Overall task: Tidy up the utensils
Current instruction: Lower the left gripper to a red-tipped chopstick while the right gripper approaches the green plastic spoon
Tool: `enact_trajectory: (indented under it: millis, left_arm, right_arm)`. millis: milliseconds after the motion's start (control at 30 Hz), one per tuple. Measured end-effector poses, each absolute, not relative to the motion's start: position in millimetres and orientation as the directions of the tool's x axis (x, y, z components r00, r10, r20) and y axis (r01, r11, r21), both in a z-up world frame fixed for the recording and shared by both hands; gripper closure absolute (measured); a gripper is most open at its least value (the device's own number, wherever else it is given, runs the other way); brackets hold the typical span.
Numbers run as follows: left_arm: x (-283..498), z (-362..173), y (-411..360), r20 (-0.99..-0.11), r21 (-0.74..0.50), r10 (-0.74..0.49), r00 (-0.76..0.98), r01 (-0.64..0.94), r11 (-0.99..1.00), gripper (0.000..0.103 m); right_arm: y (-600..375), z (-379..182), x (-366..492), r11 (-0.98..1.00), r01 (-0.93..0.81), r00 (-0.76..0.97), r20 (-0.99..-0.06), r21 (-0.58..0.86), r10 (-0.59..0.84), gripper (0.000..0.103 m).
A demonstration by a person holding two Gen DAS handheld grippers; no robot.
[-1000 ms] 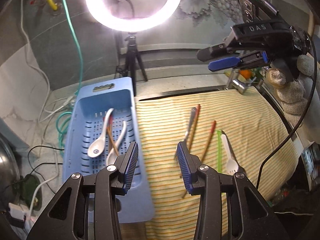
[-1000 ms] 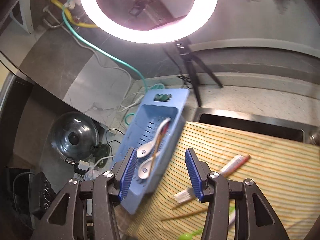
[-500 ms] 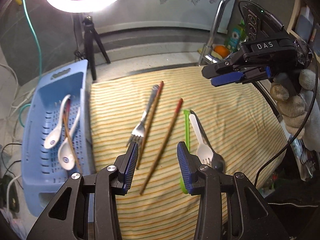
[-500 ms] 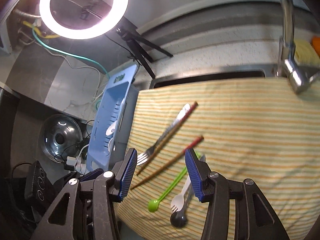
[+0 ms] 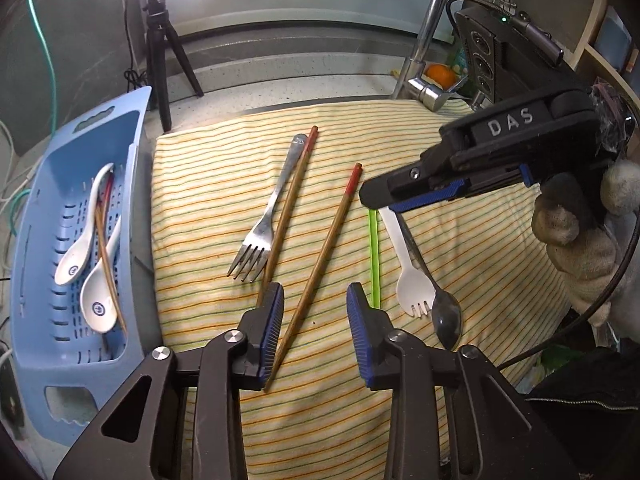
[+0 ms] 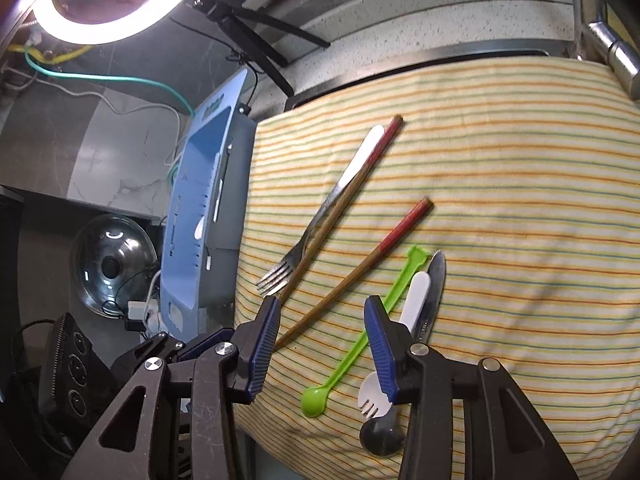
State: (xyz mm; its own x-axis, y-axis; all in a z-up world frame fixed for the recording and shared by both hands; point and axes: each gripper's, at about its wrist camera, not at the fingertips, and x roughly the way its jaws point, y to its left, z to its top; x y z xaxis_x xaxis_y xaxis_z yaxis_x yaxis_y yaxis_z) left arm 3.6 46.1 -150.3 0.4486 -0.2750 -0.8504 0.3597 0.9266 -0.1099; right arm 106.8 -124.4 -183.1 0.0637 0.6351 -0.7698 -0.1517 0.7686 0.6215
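On the striped cloth (image 5: 460, 184) lie the loose utensils: a metal fork (image 5: 264, 224) touching one chopstick (image 5: 288, 208), a second chopstick (image 5: 324, 256) just right of them, then a green plastic spoon (image 6: 360, 344), a white spork (image 5: 408, 272) and a metal spoon (image 5: 444, 316) bunched together. The blue basket (image 5: 36, 280) at the left already holds two ceramic spoons (image 5: 96, 280) and some sticks.

The left gripper (image 5: 316, 320) hangs with the near end of the second chopstick between its jaws, which are narrowing but not yet pressing on it. The right gripper (image 6: 320, 344) is closing too, above the green spoon's handle — nothing pinched.

The risks, as I judge them: a grip so near the chopstick's tip could let it swing or slip out; the right jaws may catch the spork or the metal spoon along with the green one (the three lie touching); and the two tools work near each other and could collide.

The left wrist view shows the basket's contents and the gloved hand (image 5: 576, 236) on the right tool; the right wrist view sees the basket only edge-on, yet shows the green spoon's bowl and the near cloth edge — plus a pot lid (image 6: 112, 264) below.
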Motion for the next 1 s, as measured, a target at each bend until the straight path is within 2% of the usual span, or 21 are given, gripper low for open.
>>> enact_trajectory:
  millis: [167, 333, 467, 733, 767, 800, 900, 1000]
  left_arm:
    - [11.8, -156.5, 44.5, -0.858, -0.131, -0.291, 0.424, 0.368, 0.921, 0.078]
    - [24.8, -159.9, 40.4, -0.868, -0.126, -0.29, 0.404, 0.386, 0.914, 0.078]
    - [32.1, -165.5, 34.7, -0.879, -0.114, -0.284, 0.383, 0.41, 0.905, 0.078]
    - [43.8, -178.6, 18.7, -0.901, -0.094, -0.275, 0.336, 0.468, 0.879, 0.078]
    - [45.8, -181.0, 17.2, -0.906, -0.091, -0.269, 0.327, 0.47, 0.878, 0.08]
    - [47.4, -183.4, 16.6, -0.91, -0.089, -0.263, 0.321, 0.467, 0.88, 0.088]
    - [53.9, -191.0, 16.2, -0.92, -0.09, -0.246, 0.305, 0.446, 0.89, 0.093]
    - [58.0, -193.6, 21.4, -0.917, -0.118, -0.261, 0.303, 0.417, 0.901, 0.094]
  right_arm:
    - [-118.6, -201.7, 104.4, 0.791, -0.106, 0.023, -0.794, 0.603, 0.608, 0.073]
    - [-115.3, -214.2, 102.4, 0.826, -0.09, 0.011, -0.829, 0.556, 0.559, 0.074]
    - [-118.2, -218.2, 101.5, 0.849, -0.083, 0.017, -0.851, 0.522, 0.525, 0.083]
    - [-120.1, -219.7, 105.3, 0.85, -0.043, 0.026, -0.85, 0.526, 0.527, 0.083]
    - [-118.0, -219.6, 105.9, 0.854, -0.045, 0.03, -0.854, 0.519, 0.52, 0.083]
    - [-116.9, -219.6, 106.3, 0.856, -0.044, 0.032, -0.856, 0.515, 0.516, 0.083]
    - [-112.6, -219.7, 107.4, 0.867, -0.052, 0.039, -0.866, 0.496, 0.498, 0.083]
    - [-105.6, -218.1, 107.5, 0.884, -0.08, 0.044, -0.884, 0.461, 0.465, 0.083]
